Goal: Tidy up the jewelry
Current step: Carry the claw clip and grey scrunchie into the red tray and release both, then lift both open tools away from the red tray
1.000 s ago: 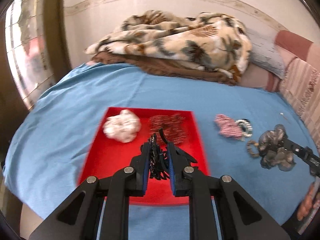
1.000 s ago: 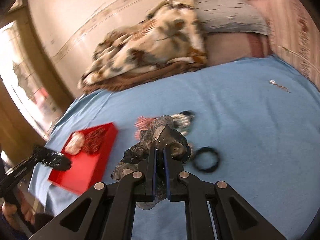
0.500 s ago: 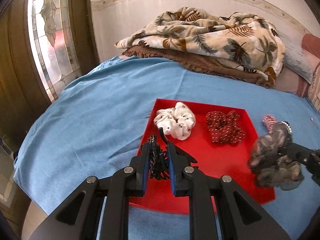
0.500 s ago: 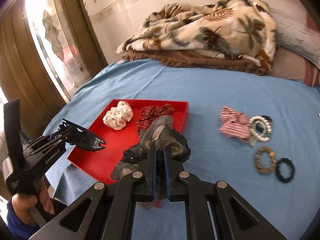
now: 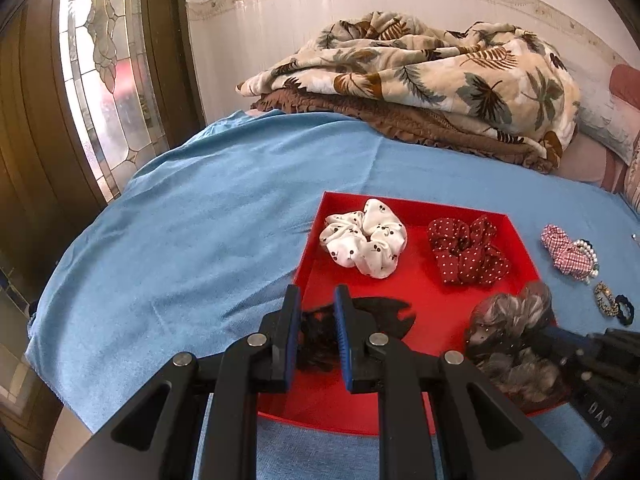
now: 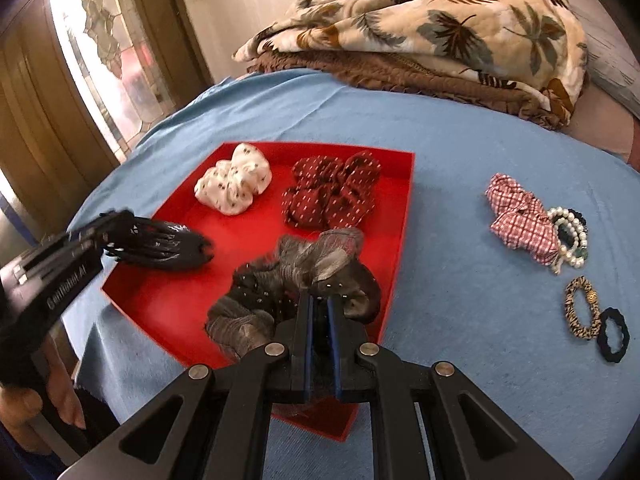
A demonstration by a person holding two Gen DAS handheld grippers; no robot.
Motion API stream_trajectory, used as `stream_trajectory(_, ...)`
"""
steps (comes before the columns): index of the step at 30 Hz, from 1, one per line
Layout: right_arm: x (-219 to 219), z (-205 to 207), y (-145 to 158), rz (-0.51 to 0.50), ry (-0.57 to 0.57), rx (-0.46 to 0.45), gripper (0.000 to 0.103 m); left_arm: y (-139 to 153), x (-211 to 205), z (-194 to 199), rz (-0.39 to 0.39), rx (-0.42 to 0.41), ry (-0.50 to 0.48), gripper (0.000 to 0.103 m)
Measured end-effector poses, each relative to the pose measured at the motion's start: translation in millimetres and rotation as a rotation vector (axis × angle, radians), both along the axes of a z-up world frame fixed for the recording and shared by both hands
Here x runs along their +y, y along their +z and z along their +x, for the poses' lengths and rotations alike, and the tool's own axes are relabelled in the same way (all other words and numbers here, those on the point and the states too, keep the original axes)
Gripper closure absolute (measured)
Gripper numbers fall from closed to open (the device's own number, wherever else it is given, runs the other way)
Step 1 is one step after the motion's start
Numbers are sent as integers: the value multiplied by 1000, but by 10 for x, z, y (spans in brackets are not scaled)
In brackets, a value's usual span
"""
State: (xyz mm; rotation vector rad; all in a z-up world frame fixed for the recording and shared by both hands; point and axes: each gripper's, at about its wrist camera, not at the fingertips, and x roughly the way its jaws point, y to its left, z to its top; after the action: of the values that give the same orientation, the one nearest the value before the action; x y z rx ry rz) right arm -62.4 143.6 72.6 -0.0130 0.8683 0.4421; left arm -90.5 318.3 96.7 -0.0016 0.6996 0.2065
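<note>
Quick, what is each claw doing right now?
Left claw: open, black hair clip lying loose between its fingers.
Right claw: shut on grey scrunchie.

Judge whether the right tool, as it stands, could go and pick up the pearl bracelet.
Probably not yet. The right tool is shut on the grey scrunchie over the red tray, so it is occupied. The path itself looks free: only bare blue sheet lies between it and the pearl bracelet.

Black claw clip (image 5: 320,344) largely hidden behind left hand-held gripper (image 5: 316,312) fingers; contact not discernible. Grey scrunchie (image 6: 296,280) near part covered by right hand-held gripper (image 6: 320,312). Red tray (image 6: 404,216) near corner hidden. Pillow (image 5: 608,128) cut by right edge.
</note>
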Motion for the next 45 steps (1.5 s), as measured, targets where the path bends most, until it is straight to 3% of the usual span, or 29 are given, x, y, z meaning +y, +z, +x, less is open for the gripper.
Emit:
stream_trajectory(6,11,-74,44,-11,14,-22,88,-12,-12,-18,-3,9,4,84)
stream_trajectory(10,21,-163,114,-14,25,-54,78,-1,-1,-48,-10,-8,20,62)
stream_trajectory(12,28,-227,145,-24,34,-77,69,12,8,-70,-14,-23,25,57)
stream_trajectory(15,23,-316,179,-36,39,-108,64,27,30,-91,-25,-37,31,51)
stream_trajectory(24,-229,-516,329,-3,-20,-158,54,70,115,-137,-63,-67,65,44)
stream_trajectory(31,-557,-627,381,-22,-128,-197,54,82,27,-218,-46,-46,83,44)
stream_trajectory(34,-695,-732,440,-56,-162,-242,54,189,-79,-396,-96,-58,57,44)
stream_trajectory(37,-821,-838,513,-79,-191,-286,52,346,-288,-568,-57,-100,27,41)
stream_trajectory(39,-923,-913,562,-92,-213,-310,44,437,-433,-654,-29,-124,8,36)
stream_trajectory(45,-1250,-1133,661,-83,-286,-345,43,608,-904,-854,32,-170,-69,31)
